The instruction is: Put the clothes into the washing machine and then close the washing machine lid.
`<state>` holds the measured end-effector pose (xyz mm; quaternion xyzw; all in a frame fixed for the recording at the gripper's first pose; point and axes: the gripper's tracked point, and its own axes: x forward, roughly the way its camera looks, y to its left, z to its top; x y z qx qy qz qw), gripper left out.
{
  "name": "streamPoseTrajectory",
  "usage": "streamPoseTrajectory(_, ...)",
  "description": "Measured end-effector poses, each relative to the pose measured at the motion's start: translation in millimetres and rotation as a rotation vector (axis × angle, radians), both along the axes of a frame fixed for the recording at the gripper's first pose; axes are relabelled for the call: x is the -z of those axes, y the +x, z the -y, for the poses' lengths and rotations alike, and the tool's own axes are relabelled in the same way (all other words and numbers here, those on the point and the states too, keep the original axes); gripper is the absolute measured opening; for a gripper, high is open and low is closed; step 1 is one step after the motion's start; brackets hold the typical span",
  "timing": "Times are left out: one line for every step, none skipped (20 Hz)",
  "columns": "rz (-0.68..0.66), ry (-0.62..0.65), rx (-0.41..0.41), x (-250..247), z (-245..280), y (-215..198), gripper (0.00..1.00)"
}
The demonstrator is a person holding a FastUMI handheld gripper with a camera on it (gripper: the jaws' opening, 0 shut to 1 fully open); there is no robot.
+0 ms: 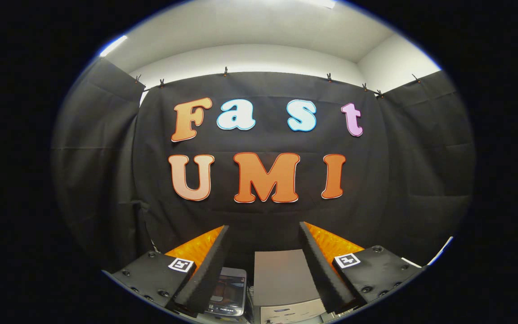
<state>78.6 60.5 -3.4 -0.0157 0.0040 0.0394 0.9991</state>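
Washing machine, a small grey boxy appliance [281,279], sits low centre between the parted, empty tongs [263,270]; lid seemingly flat; clothes unseen, so stage unclear.

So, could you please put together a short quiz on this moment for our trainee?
1. True or false: the gripper is shut on a piece of clothing.
2. What sits low down between the gripper's fingers? A) a grey box-shaped appliance B) a laundry basket C) a person's hand
3. In a few words: what hangs beyond the fingers, across the back of the booth?

Key
1. False: the fingers stand wide apart and hold nothing.
2. A
3. A black cloth wall, clipped up along its top edge.
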Motion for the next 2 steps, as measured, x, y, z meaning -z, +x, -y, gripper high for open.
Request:
streamPoseTrajectory(0.000,0.000,0.000,-0.4,0.0,0.1,0.98)
streamPoseTrajectory(-0.001,0.000,0.002,0.0,0.1,0.6,0.98)
